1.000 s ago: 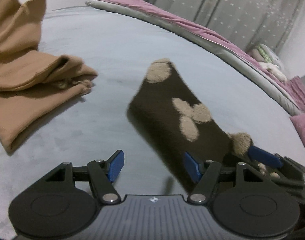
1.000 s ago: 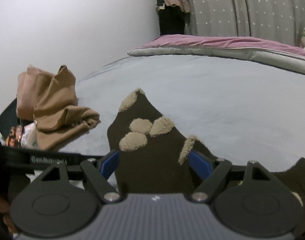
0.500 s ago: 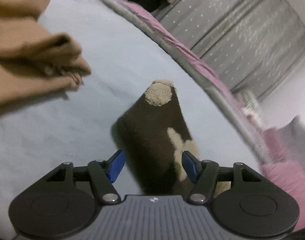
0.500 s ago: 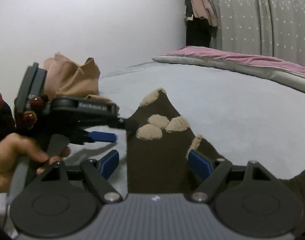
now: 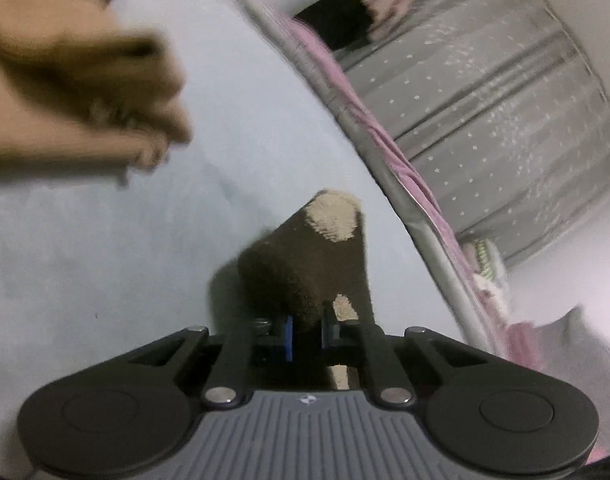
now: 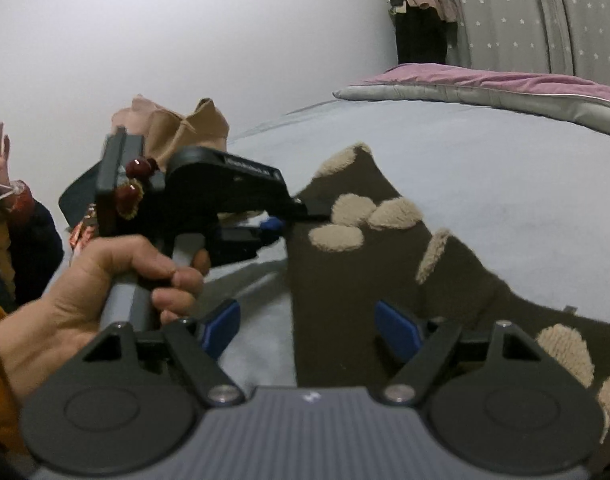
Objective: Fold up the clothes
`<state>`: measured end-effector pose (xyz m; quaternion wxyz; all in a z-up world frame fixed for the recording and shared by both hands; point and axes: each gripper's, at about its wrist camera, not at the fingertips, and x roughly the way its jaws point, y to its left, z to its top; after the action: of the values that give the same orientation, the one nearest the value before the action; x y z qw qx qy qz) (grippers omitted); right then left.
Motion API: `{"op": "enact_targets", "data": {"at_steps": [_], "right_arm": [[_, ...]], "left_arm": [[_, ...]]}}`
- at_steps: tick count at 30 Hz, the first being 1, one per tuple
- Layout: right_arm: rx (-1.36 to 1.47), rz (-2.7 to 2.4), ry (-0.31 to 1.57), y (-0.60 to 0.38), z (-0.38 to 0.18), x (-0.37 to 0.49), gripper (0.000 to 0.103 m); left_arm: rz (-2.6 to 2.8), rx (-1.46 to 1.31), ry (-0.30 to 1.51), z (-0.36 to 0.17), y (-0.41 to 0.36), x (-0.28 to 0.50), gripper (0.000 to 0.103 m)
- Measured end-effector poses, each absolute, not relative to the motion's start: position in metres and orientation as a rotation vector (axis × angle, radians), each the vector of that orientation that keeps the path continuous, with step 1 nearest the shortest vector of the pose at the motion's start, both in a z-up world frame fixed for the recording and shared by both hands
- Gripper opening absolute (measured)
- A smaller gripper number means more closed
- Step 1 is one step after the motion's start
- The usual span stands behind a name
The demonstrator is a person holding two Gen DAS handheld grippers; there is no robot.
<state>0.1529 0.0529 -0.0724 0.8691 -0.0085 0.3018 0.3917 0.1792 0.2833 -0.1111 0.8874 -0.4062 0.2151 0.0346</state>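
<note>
Since a second ago the left gripper [image 5: 305, 334] jaws have pinched the brown sock [image 5: 305, 264]; the right gripper [image 6: 311, 326] jaws gape, narrowing slightly.

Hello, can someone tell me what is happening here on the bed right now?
A person is folding clothes on a grey bed with a hand-held gripper in each hand. The left gripper is shut on the edge of a dark brown garment with beige spots and that edge is raised off the bed. The right gripper is open, its jaws on either side of the same garment and not gripping it. A tan garment lies bunched up further away, untouched.
</note>
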Motion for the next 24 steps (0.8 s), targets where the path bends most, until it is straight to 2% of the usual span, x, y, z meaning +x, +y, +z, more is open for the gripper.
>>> {"op": "enact_targets", "data": {"at_steps": [11,21,24], "right_arm": [[0.012,0.786,0.636,0.043,-0.074,0.158,0.076],[0.058,0.797,0.684,0.037,-0.087,0.168,0.076],[0.066,0.811,0.730,0.040,-0.096,0.174,0.077]], "left_arm": [[0.263,-0.449,0.313,-0.048,0.241,0.134,0.009],[0.337,-0.555,0.374,-0.080,0.269,0.116,0.013],[0.250,-0.722,0.339,-0.095,0.291,0.113,0.024]]}}
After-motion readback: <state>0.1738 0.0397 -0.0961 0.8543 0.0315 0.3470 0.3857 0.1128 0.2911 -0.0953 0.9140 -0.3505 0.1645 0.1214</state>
